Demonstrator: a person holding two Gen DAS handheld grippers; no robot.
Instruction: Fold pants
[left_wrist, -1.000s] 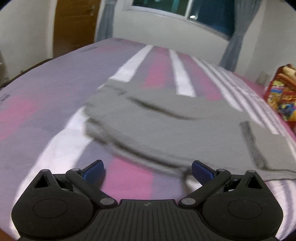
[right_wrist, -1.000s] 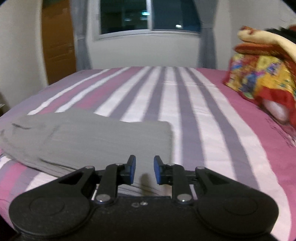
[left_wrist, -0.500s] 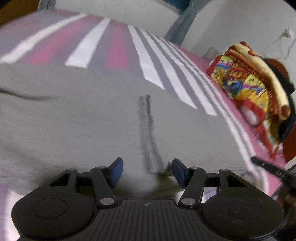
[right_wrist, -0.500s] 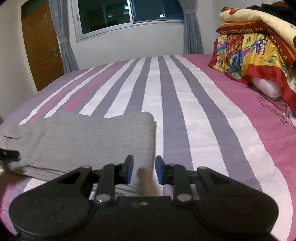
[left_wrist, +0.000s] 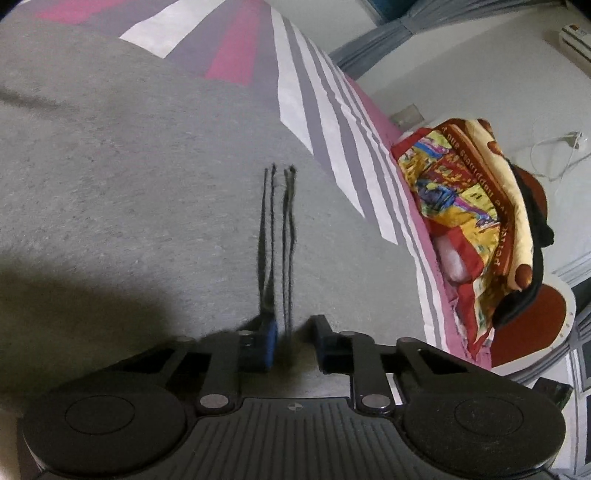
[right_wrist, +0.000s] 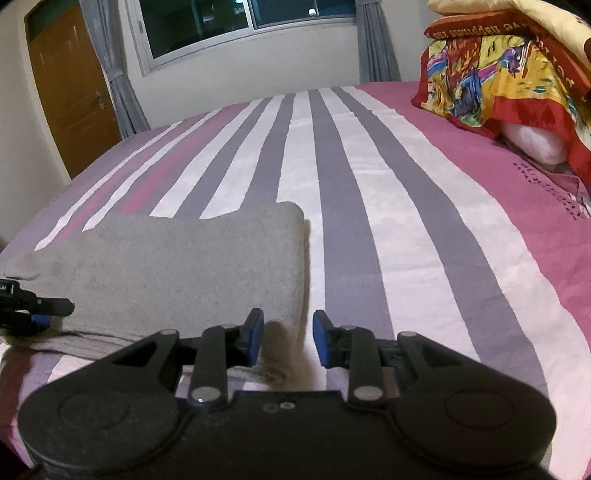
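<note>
The grey pants lie folded on the striped bed, with a dark double seam line running toward my left gripper. My left gripper sits low on the near edge of the pants, jaws narrowly apart around the seam; whether cloth is pinched is unclear. In the right wrist view the pants lie at the left, folded edge to the right. My right gripper is at the pants' near right corner, jaws a little apart, the cloth edge between them. The left gripper's tip shows at the far left.
The bed sheet has pink, grey and white stripes. A pile of colourful blankets and a white pillow sits at the right. A window, curtains and a wooden door stand behind the bed.
My left gripper has swung right and down onto the pants' edge at the dark seam, its jaws closing from wide to narrow. My right gripper moved closer to the pants' corner, jaws opened slightly.
</note>
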